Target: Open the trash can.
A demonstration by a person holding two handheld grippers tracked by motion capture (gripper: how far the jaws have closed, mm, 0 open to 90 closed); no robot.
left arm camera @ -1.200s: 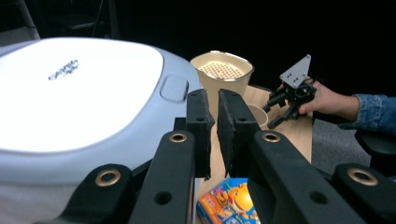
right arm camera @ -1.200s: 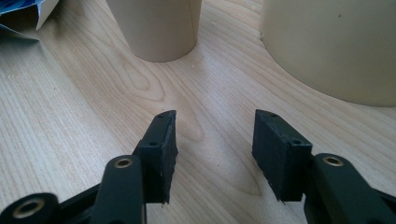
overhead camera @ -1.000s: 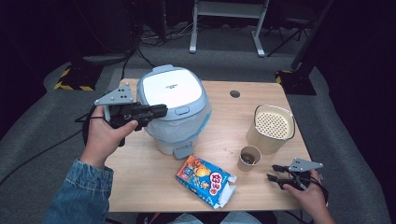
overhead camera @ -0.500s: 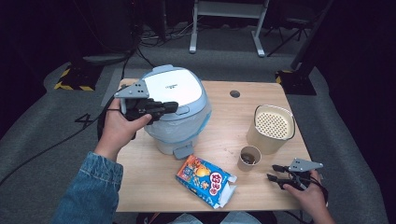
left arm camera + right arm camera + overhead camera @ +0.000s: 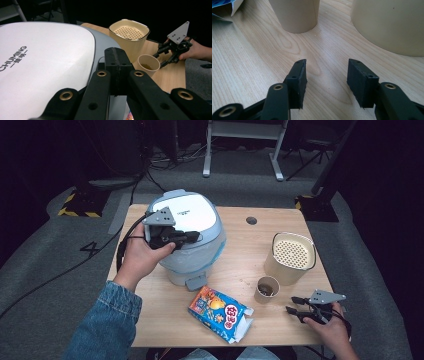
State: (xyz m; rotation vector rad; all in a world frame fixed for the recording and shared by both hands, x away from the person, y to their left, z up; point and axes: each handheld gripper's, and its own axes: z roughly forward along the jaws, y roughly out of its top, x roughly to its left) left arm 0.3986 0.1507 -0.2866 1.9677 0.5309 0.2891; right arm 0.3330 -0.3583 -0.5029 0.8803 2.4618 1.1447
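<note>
A white and pale-blue rice cooker stands on the left half of the wooden table, lid down. My left gripper lies over the lid, pointing right. Its jaws have just been closing and now meet, shut with nothing between them. My right gripper rests low at the front right corner of the table, open and empty. It points at a paper cup a short way ahead of it. From the left gripper view the right gripper sits beyond the cup.
A cream container with a perforated top stands right of centre, and the paper cup, with brown contents, is just in front of it. An opened blue and orange snack box lies flat near the front edge. Cables and stands crowd the dark floor behind.
My left hand has carried its gripper to the right, from beside the cooker's left edge to over the lid. The right hand has kept still.
</note>
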